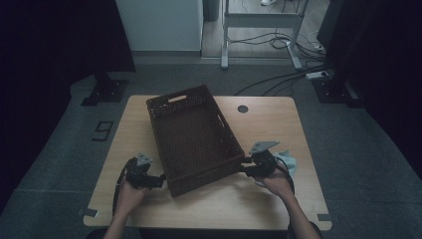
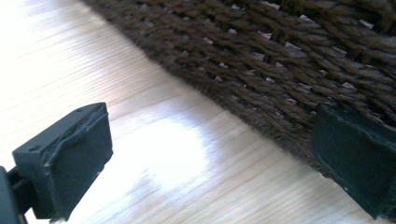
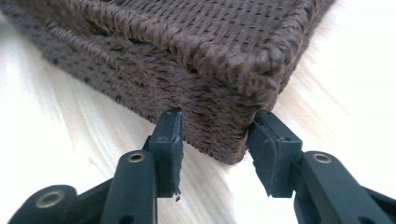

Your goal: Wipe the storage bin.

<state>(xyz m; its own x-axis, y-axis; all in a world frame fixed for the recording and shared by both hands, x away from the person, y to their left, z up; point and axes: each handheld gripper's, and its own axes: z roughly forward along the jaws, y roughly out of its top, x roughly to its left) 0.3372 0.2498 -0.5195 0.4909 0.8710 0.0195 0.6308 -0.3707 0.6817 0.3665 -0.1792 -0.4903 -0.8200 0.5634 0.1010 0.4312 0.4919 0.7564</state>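
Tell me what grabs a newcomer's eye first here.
The big dark brown woven basket, lying askew in the middle of the light wooden table. Next, the two hand-held grippers at its near corners: the right gripper straddles one corner with its jaws either side, while the left gripper sits wide open beside the basket's wall.

the wicker basket (image 1: 194, 137) sits on the middle of the table (image 1: 278, 124), turned askew. left of the basket's near corner lies the left gripper (image 1: 158, 180); right of it the right gripper (image 1: 244, 169), with a crumpled cloth (image 1: 290, 162) just beyond.
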